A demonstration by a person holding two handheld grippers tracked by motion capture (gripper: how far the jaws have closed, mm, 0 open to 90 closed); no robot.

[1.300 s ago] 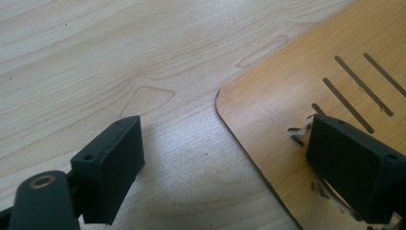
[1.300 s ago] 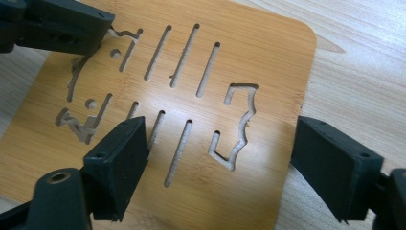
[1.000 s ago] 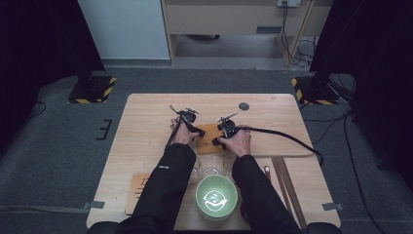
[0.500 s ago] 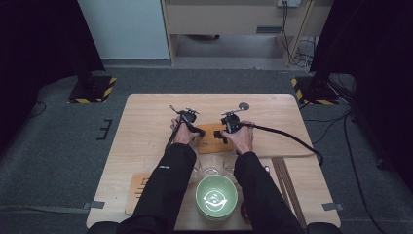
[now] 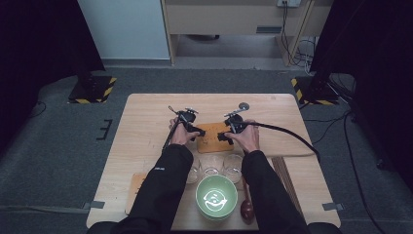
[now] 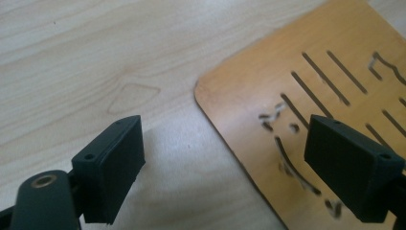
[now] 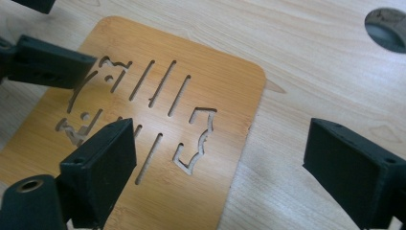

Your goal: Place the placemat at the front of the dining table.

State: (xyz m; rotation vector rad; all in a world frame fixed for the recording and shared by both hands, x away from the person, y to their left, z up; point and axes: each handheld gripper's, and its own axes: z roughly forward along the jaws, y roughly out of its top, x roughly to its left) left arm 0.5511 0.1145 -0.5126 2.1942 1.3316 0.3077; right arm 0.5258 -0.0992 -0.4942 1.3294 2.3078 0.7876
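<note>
Step in hand: judged, taking the bamboo board (image 5: 213, 137) by its two short edges.
Left hand-held gripper (image 6: 225, 167): jaws spread, straddling the board's near corner, gripping nothing.
Right hand-held gripper (image 7: 220, 175): jaws spread across the opposite edge, empty.
Board: flat mid-bench, slotted, between both grippers.
Doing it well: lower both evenly, close together, lift level.
Bench (image 5: 146, 122): pale wood; glasses (image 5: 233, 165) and green bowl (image 5: 216, 196) near the person.
Room: dark curtains, grey carpet.

Table (image 6: 72, 52) pale matt wood; board (image 7: 201, 81) smooth bamboo w/ cutouts.
</note>
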